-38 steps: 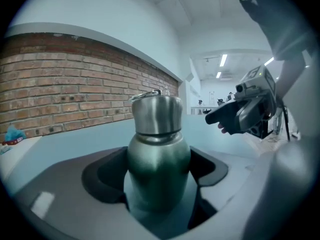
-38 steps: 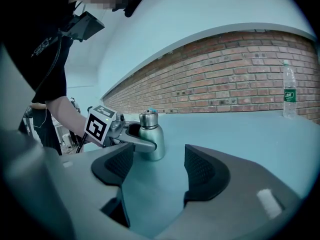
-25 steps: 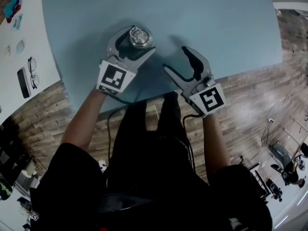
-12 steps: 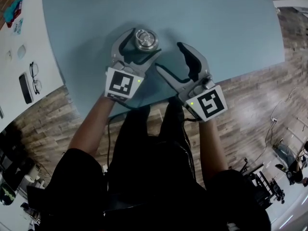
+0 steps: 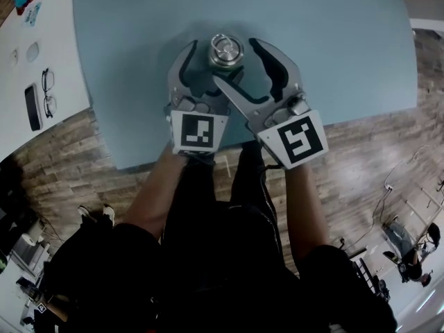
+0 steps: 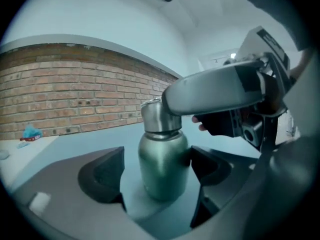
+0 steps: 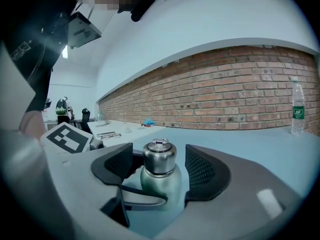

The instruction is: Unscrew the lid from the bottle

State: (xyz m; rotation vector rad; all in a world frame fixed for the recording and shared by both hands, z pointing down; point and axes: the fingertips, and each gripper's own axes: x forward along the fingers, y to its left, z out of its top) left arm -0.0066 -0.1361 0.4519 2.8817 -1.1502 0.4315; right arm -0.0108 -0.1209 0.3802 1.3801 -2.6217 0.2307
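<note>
While the steel bottle (image 5: 226, 50) stands upright on the blue table (image 5: 333, 40) near its front edge, the left gripper (image 6: 156, 171) has just been opening its jaws round the body, unclamped, and the right gripper (image 7: 159, 169) brackets the lid (image 7: 159, 156) loosely, jaws apart.
</note>
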